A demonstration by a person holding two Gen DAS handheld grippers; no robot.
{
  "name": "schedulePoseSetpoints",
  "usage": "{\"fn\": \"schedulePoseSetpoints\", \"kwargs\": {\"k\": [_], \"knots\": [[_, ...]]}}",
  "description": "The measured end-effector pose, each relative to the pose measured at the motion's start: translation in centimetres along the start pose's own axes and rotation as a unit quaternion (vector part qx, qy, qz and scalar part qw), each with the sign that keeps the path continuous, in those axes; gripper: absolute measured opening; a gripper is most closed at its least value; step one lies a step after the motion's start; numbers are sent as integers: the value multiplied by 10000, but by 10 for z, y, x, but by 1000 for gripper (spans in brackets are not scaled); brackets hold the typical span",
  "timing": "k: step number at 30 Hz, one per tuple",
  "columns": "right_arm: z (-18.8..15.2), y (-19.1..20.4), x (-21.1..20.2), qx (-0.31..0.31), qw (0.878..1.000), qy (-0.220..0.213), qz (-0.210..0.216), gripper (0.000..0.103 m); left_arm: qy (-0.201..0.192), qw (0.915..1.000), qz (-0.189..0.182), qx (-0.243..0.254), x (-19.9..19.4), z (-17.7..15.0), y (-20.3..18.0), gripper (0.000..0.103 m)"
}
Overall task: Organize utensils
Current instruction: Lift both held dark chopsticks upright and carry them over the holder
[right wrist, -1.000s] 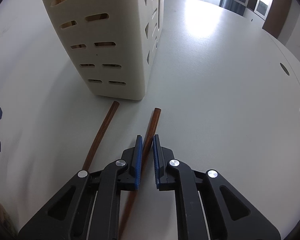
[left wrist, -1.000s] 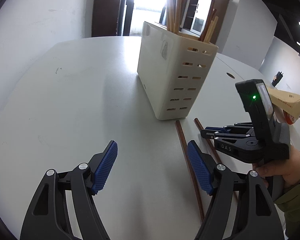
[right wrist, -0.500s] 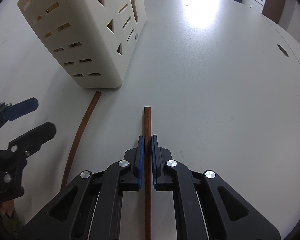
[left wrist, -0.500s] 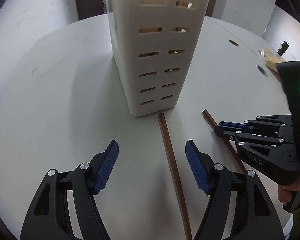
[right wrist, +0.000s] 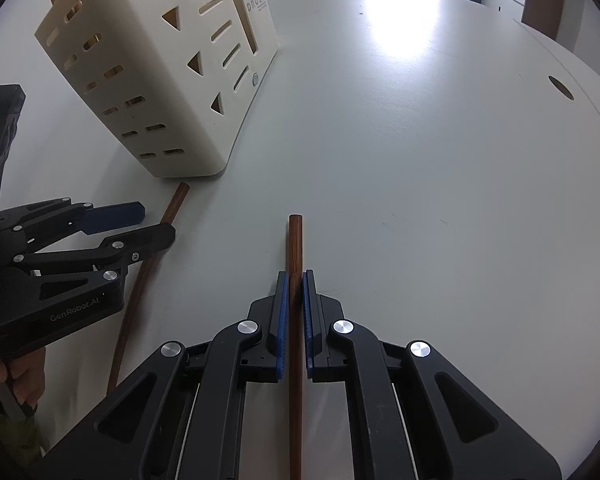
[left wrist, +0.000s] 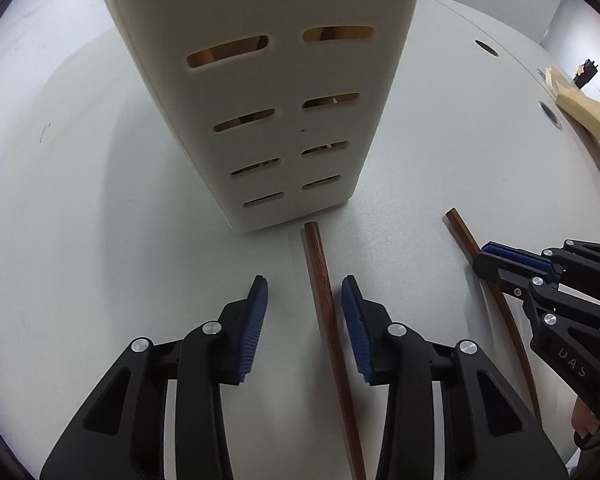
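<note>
left chopstick [left wrist: 323, 304] lay on the counter [left wrist: 100, 220] just before the caddy [left wrist: 260, 100], between the left gripper's [left wrist: 303, 320] closing pads, untouched. right gripper [right wrist: 295, 312] clamped its chopstick [right wrist: 295, 240]. best centre left, then close fully.

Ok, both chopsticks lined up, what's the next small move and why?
Probably finish closing the left hand-held gripper. Its jaws have just been closing, and the near chopstick lies between the pads, which don't press on it yet. The right hand-held gripper is already shut on the other chopstick, with the white holder just ahead.
</note>
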State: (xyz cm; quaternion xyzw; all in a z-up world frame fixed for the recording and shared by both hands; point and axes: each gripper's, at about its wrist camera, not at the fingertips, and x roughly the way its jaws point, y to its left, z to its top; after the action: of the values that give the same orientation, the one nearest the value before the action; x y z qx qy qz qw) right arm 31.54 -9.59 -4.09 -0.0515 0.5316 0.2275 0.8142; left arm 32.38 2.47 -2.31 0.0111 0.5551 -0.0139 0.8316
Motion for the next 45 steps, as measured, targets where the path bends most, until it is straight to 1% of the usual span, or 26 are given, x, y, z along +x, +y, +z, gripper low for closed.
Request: {"fn": "schedulePoseSetpoints", "kwargs": {"k": [1,2,4,6,10,12,17,19,22,25,30,35,36,40,42,43,45], "knots": [[0,0,0,-4,10000,-10,-18,8,2,10000,58,43,0,0,-1,30],[1,2,-2,-4,10000,-58,-43,8,10,9999,69,93,0,0,-3,26],[3,7,-8,-10,9997,-248,-43,8,38,9997,110,204,-1,-1,-6,20],[4,8,-14,-11,9992,-396,2,8,74,9996,133,245,-2,-2,-8,10],[6,12,-26,112,9976,-669,104,8,2,9996,179,205,-5,-10,-4,7],[8,16,-35,148,9962,-847,115,8,-45,9999,106,96,-8,-12,-1,7],[13,28,-65,120,9908,-1342,151,8,-589,9980,-120,-178,-43,-21,16,7],[14,34,-77,127,9878,-1531,262,8,-852,9958,-214,-267,-63,-24,24,7],[21,40,-99,181,9816,-1825,523,8,-1240,9908,-399,-372,-94,-26,32,7],[26,46,-119,162,9739,-2189,574,8,-1563,9858,-474,-376,-112,-14,19,7],[34,58,-134,-12,9656,-2557,467,8,-2001,9779,-543,-260,-144,-12,15,7],[40,68,-141,-128,9571,-2868,389,8,-2393,9691,-507,-305,-166,-8,20,7],[40,64,-145,-149,9550,-2939,373,8,-2472,9672,-501,-314,-170,-7,16,7],[51,73,-160,-151,9442,-3265,406,8,-2801,9575,-576,-369,-187,-1,18,7],[50,73,-164,-183,9380,-3444,354,8,-3026,9502,-595,-451,-196,-2,20,7],[52,75,-165,-248,9358,-3502,321,8,-3157,9459,-570,-477,-200,0,21,7],[55,72,-166,-260,9325,-3591,288,8,-3369,9403,-294,-381,-205,2,14,7]]}}
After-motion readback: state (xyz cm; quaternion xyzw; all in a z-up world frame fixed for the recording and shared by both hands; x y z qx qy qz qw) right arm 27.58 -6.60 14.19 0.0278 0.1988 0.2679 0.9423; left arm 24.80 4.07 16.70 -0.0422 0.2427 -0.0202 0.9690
